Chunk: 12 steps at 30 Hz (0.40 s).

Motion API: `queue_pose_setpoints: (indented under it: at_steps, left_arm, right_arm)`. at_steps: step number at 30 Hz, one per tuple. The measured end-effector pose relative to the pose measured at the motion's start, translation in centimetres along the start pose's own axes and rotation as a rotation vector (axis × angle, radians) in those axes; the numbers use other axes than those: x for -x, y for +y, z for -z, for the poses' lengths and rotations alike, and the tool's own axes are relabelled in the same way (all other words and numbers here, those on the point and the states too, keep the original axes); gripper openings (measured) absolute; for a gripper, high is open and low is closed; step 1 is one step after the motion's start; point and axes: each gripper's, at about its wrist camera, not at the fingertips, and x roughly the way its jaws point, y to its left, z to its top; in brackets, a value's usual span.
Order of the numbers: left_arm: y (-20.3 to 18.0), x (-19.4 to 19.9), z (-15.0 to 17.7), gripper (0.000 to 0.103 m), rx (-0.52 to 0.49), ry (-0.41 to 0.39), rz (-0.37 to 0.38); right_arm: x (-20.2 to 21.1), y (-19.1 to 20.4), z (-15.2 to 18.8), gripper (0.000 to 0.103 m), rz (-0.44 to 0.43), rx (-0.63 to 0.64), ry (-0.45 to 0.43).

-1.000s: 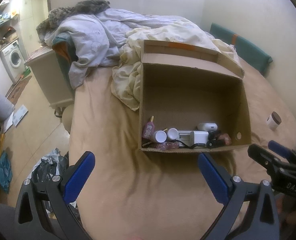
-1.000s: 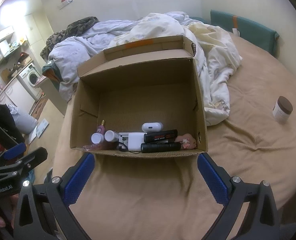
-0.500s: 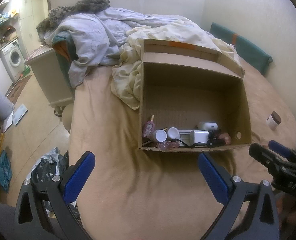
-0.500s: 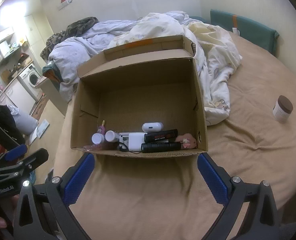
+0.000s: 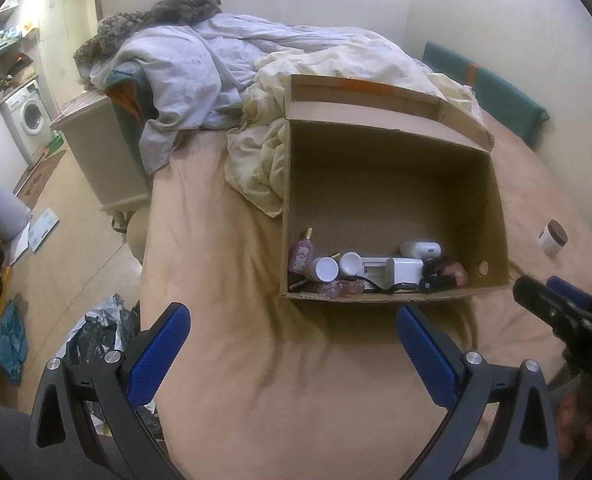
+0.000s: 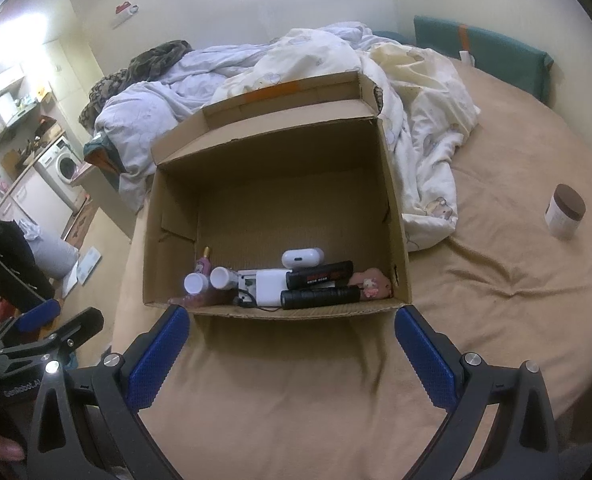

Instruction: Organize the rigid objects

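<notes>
In the left wrist view, the left gripper (image 5: 294,326) is being held wide open and empty near the cardboard box (image 5: 391,300) on the bed, while in the right wrist view the right gripper (image 6: 292,326) is being held open too, the brown-lidded jar (image 6: 565,211) sitting well apart on the tan blanket (image 6: 475,300).

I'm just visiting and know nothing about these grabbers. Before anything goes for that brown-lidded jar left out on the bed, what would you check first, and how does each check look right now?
1. Right gripper open and holding nothing: ok.
2. Left gripper open and holding nothing: ok.
3. Jar upright, alone on the tan bedspread, nothing touching it: ok.
4. Cardboard box open on top, with free floor behind the items along its near wall: ok.
5. Jar on the right gripper's side, with bare bedspread between them: ok.
6. Jar lid screwed tight: cannot tell.
</notes>
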Motion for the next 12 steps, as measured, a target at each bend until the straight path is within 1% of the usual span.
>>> queue_pose_setpoints:
  at_steps: [12]
  left_arm:
    - [0.24,-0.16,0.06,0.102,0.005,0.000,0.012]
  right_arm:
    - [-0.03,-0.51,0.06,0.103,0.011,-0.017,-0.006]
